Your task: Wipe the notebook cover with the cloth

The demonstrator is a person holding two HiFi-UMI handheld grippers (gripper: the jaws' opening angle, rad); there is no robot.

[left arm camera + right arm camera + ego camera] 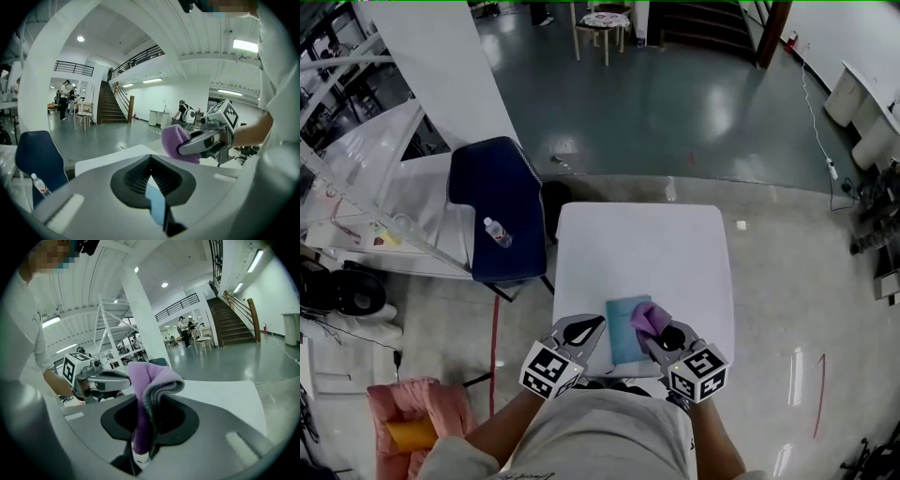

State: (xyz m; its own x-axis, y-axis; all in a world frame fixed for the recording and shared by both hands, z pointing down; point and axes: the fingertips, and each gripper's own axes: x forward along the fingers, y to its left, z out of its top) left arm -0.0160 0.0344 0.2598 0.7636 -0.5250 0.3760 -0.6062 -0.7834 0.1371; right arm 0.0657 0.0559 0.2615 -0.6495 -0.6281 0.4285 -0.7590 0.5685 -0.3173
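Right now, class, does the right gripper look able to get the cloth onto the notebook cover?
Probably yes. The right gripper is shut on the purple cloth, which overlaps the teal notebook's right edge in the head view. The cover lies bare, and the left gripper sits off its left side.

We see soft fleecy purple cloth [649, 319], smooth matt teal notebook cover [623, 336], matt white tabletop [656, 248], glossy grey floor [675, 103]
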